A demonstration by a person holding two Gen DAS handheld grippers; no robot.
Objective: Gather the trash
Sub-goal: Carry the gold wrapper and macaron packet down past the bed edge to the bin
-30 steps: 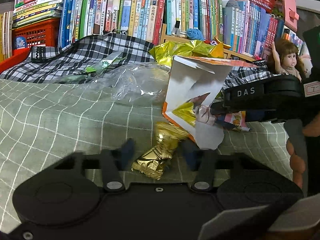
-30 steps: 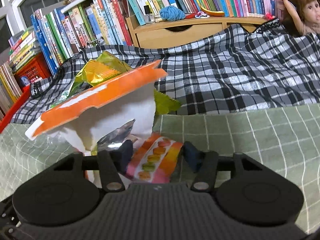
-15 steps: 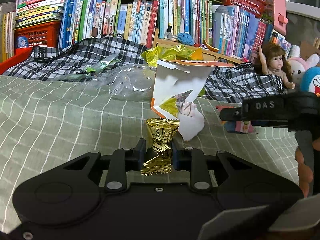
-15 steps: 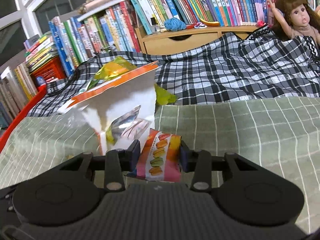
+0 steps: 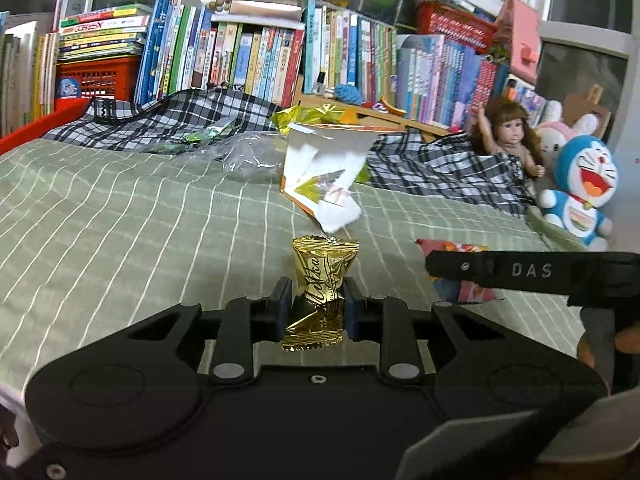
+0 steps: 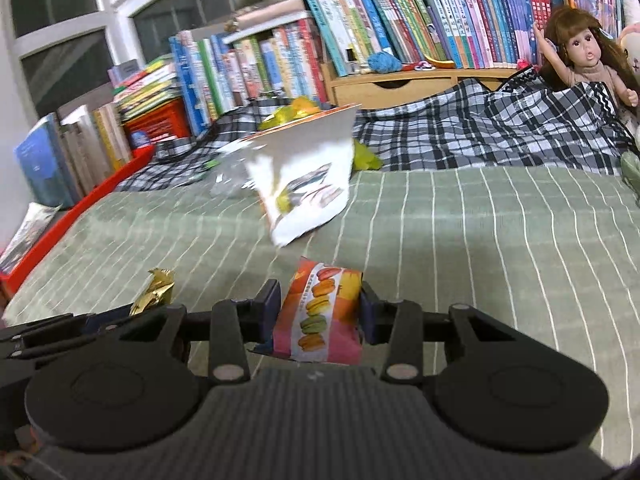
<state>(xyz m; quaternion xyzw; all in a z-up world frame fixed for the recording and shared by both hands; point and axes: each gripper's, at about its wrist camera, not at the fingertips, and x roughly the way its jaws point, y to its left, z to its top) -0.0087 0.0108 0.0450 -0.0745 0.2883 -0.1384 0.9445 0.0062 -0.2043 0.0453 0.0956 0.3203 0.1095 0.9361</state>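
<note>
Your L gripper pinches gold wrapper, R gripper pinches macaron packet; only L view shows Doraemon plush at bedspread far-right edge

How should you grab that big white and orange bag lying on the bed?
Probably pinch the white bottom flap of the torn white-and-orange bag. It sticks out flat toward the grippers on the green bedspread, so come in low from the near side. The upper part is puffed open, too wide to pinch.
</note>
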